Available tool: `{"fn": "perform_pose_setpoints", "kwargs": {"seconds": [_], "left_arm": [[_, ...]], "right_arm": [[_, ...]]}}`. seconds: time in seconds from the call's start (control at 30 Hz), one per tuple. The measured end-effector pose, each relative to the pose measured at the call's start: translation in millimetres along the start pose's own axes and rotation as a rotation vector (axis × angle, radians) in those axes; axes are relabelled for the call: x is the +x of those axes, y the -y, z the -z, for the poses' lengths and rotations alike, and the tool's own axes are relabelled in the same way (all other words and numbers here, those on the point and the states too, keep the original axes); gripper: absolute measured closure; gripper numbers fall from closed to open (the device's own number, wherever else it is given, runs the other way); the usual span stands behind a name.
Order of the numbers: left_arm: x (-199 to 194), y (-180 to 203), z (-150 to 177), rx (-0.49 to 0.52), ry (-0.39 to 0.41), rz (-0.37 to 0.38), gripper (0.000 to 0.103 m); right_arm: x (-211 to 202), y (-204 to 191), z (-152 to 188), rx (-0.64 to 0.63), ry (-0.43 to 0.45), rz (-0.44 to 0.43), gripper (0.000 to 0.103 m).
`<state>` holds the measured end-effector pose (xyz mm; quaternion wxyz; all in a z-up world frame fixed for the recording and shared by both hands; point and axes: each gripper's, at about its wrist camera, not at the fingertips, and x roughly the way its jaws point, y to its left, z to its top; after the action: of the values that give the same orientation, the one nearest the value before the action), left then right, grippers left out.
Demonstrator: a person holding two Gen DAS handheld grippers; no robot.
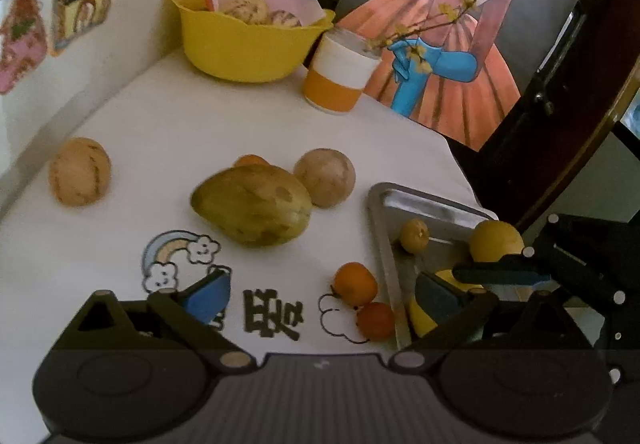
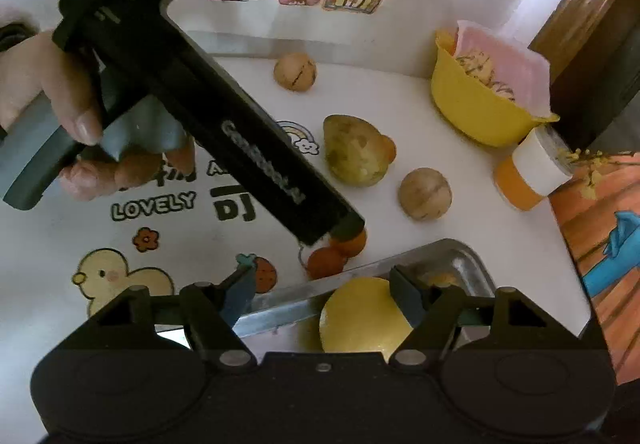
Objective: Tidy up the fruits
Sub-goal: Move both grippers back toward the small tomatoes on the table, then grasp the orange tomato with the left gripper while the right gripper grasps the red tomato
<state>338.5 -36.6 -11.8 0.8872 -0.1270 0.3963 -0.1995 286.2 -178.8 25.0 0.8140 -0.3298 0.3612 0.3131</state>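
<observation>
Three yellow fruits already lie in the metal tray point(image 1: 378, 212) at lower right of the left wrist view, so the sorting looks partly done. Still loose on the tabletop point(image 1: 168, 116) are two oranges point(image 1: 355, 283) touching each other just beside the tray's rim, a green mango point(image 1: 252, 205) mid-frame, and two tan melons point(image 1: 79, 171), one far left. The left gripper point(image 1: 324, 296) hangs with jaws apart near the oranges; the right gripper point(image 2: 324, 294) stands open around a lemon point(image 2: 362, 318) in the tray.
</observation>
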Motion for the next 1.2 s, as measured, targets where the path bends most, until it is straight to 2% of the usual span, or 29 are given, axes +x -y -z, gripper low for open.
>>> {"fn": "perform_pose_setpoints", "kwargs": {"seconds": [0.07,0.23,0.3,0.43,0.5,0.57,0.67,0.87,1.0,1.2], "left_arm": [[4,1,0,-0.005,-0.003,0.004,0.010],[11,6,2,-0.011,-0.016,0.032,0.029],[12,10,2,0.006,-0.015,0.030,0.040],[20,16,1,0.023,-0.036,0.045,0.054],[23,17,1,0.027,-0.038,0.043,0.066],[24,17,0,0.023,-0.043,0.030,0.072],[22,13,-1,0.008,-0.039,0.024,0.073],[9,2,2,0.009,-0.027,-0.040,0.074],[-2,-9,3,-0.008,-0.022,-0.065,0.074],[-13,-19,8,-0.011,-0.007,-0.092,0.074]], "right_arm": [[0,1,1,0.002,0.006,-0.002,0.032],[-1,-5,4,-0.047,0.008,0.025,0.033],[-2,-6,4,-0.061,0.007,0.031,0.034],[-2,-6,5,-0.067,0.007,0.037,0.034],[-2,-5,5,-0.068,0.007,0.040,0.034],[-2,-5,5,-0.070,0.007,0.041,0.035],[-1,-7,4,-0.070,0.008,0.040,0.035],[5,-6,-2,-0.085,0.011,0.014,0.037],[13,-8,-8,-0.114,-0.008,0.001,0.049],[34,-8,-20,-0.150,-0.108,-0.007,0.061]]}}
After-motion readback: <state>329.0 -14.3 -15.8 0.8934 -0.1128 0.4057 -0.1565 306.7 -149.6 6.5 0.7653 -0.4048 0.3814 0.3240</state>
